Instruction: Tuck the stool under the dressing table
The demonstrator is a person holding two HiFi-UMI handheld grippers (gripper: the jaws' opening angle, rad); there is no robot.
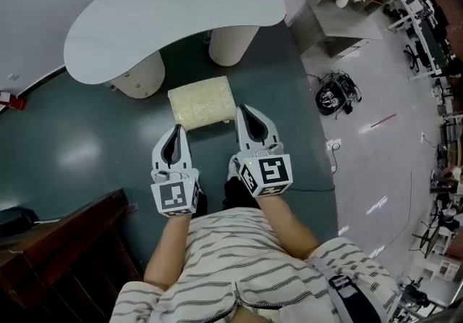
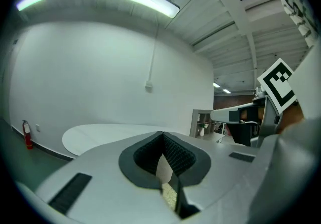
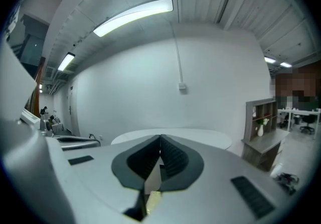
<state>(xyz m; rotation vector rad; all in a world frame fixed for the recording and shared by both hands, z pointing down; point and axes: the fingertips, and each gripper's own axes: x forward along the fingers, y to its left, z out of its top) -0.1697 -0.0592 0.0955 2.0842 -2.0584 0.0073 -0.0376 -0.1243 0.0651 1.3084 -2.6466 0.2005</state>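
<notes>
Stool [image 1: 202, 101] stands on the dark floor [image 1: 79, 148], just in front of the dressing table [image 1: 173, 17], facing the gap between its two pedestal legs [image 1: 137, 77], not yet under the top. Left gripper [image 1: 173, 135] and right gripper [image 1: 249, 114] are held at its near corners, jaws pressed together, nothing pinched; contact cannot be told. Closed tips are best set low and pushed evenly, so the stool is kept square.

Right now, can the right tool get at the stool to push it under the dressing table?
Probably yes. The right tool, shut, points at the stool, by its near right corner, with nothing between them; the gap under the dressing table looks free.
</notes>
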